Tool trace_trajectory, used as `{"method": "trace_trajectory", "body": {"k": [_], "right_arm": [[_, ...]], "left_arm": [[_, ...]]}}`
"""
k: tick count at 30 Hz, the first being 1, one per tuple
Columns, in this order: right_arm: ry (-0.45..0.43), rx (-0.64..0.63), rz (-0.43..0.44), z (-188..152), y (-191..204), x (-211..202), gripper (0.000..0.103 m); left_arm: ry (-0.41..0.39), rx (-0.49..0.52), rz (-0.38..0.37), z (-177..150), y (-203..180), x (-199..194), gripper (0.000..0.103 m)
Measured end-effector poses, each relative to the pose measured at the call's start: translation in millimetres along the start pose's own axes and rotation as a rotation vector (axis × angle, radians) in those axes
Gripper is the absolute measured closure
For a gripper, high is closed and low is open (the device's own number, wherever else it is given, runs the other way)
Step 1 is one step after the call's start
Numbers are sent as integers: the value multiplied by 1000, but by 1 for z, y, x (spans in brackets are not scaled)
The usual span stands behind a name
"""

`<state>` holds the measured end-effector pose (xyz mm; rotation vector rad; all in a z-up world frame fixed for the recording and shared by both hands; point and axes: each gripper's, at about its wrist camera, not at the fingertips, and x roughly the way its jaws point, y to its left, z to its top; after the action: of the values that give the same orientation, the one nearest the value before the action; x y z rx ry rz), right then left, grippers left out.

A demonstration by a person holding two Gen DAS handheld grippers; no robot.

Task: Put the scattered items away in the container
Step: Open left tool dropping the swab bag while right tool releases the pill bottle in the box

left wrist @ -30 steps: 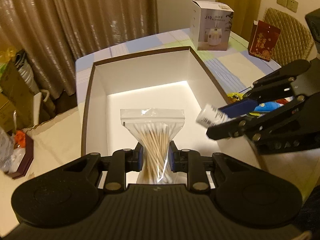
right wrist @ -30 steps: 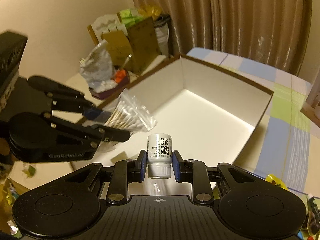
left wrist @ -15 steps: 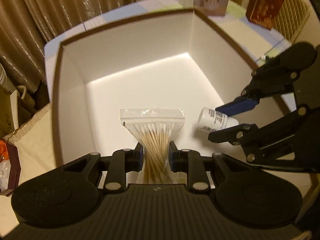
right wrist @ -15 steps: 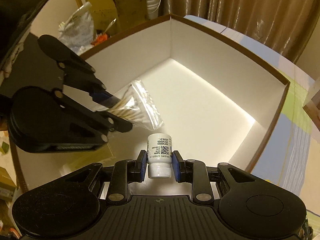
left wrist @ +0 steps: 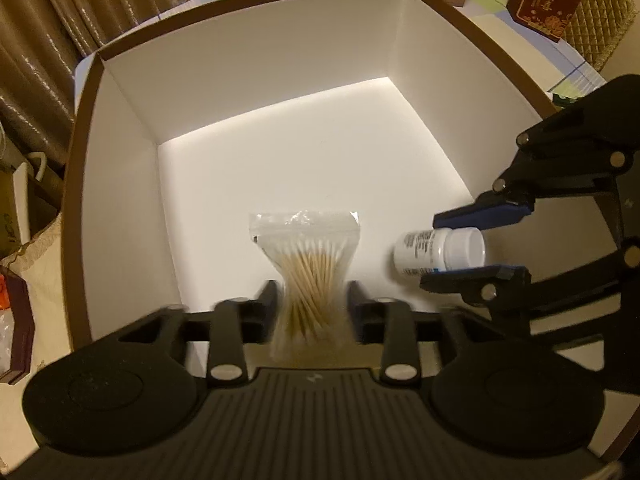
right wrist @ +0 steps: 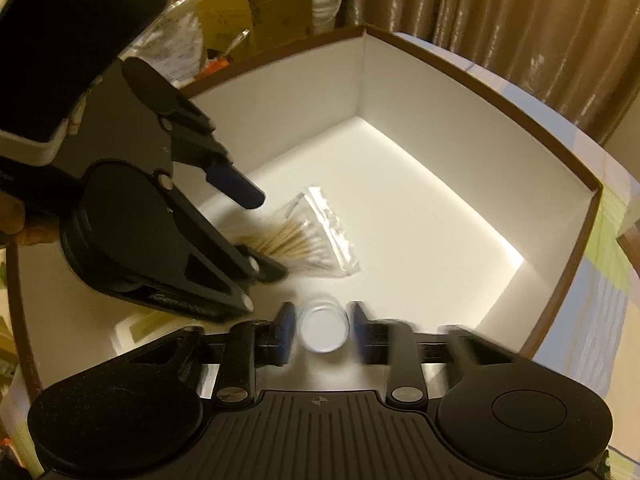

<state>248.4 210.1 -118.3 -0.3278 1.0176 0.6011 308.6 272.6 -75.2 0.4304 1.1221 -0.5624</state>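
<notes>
Clear zip-top plastic bag of wooden-stick cotton swabs (left wrist: 308, 268), pinched into an hourglass at its middle, stands zip end up inside the large white cardboard box with brown rim (left wrist: 248, 60), low over the near part of its floor. Just right of it, small white plastic bottle with printed label and white cap (left wrist: 438, 250) is tilted on its side, cap toward the right, also low inside the box. Box floor otherwise bare white.
</notes>
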Motion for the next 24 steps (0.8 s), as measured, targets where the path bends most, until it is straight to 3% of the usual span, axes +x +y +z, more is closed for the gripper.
{"method": "trace_trajectory", "body": {"k": [3, 18, 19, 20, 21, 23, 24], "right_arm": [[-40, -52, -21, -3, 4, -5, 28], [-66, -49, -30, -10, 12, -28, 26], [-67, -48, -33, -11, 13, -30, 22], [-68, -54, -48, -13, 14, -33, 10], [-78, -63, -63, -15, 16, -35, 4], [-100, -78, -68, -19, 19, -42, 4], [-104, -72, -64, -21, 19, -46, 4]], "left_arm": [[-5, -10, 21, -1, 3, -2, 53], [-16, -35, 45, -3, 0, -19, 31], [-17, -37, 47, -4, -1, -21, 30], [-18, -38, 49, -5, -2, -22, 30], [-20, -39, 53, -5, -4, -24, 29], [-24, -43, 62, -6, -6, -28, 28], [-28, -47, 73, -7, -7, -31, 22]]}}
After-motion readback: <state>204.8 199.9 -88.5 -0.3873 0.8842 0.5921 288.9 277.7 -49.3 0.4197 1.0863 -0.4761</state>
